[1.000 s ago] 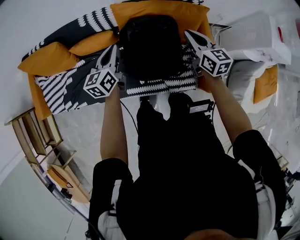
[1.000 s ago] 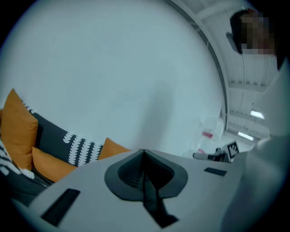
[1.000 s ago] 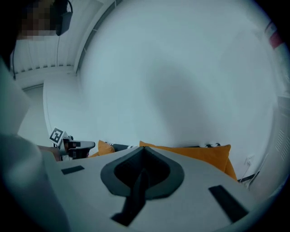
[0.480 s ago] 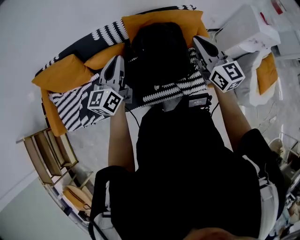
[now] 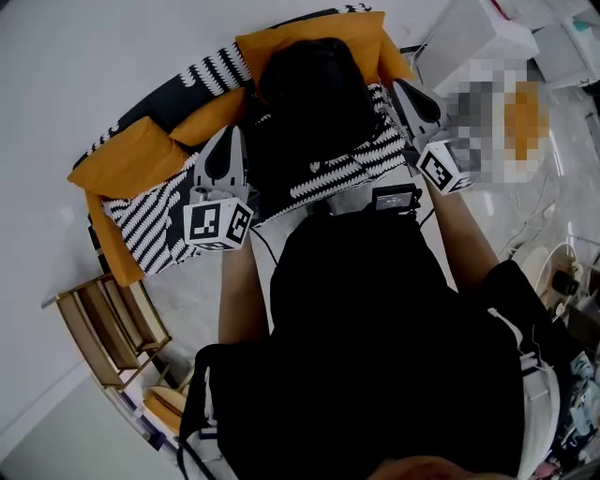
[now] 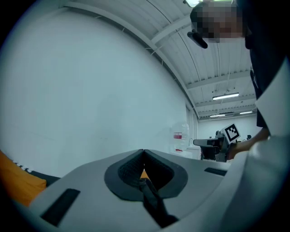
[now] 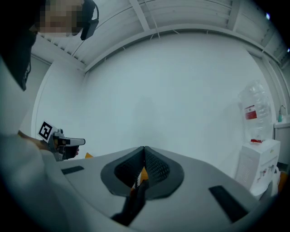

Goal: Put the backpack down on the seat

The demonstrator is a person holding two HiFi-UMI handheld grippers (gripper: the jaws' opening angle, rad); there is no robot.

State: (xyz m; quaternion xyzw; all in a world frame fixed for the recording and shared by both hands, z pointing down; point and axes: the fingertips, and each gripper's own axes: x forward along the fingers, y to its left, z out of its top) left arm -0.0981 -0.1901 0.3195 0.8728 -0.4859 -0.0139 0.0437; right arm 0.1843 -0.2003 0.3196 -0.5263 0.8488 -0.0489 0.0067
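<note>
1. Backpack [image 5: 314, 98]: black, at the middle of the seat [image 5: 150, 211], against the far orange cushion [image 5: 309, 28]. The head view does not show whether its bottom rests on the seat or hangs just above it.
2. The seat is a sofa under a black-and-white striped throw [image 5: 347, 164]. A second orange cushion [image 5: 127, 159] lies at its left end.
3. Left gripper [image 5: 228, 136]: it is at the backpack's left side, over the throw, pointing far. Its jaws are pressed together, pinching a black left strap [image 6: 152, 201] that runs from the pads toward the camera.
4. Right gripper [image 5: 403, 89]: it is at the backpack's right side, near the far cushion's right edge. Its jaws are likewise pressed together, on a black right strap [image 7: 133, 204] that trails down and left from the pads.
5. A sliver of orange shows behind the pads [image 6: 144, 174] in each gripper view.
6. The person's bare forearms [image 5: 239, 291] reach from a black torso out to both grippers, one on each side of the backpack.
7. A white water dispenser [image 7: 256, 154] with a clear bottle on top stands right of the seat.
8. A wooden rack [image 5: 103, 328] stands on the floor, near and left of the seat.
9. A plain white wall [image 6: 90, 90] rises behind the seat.
</note>
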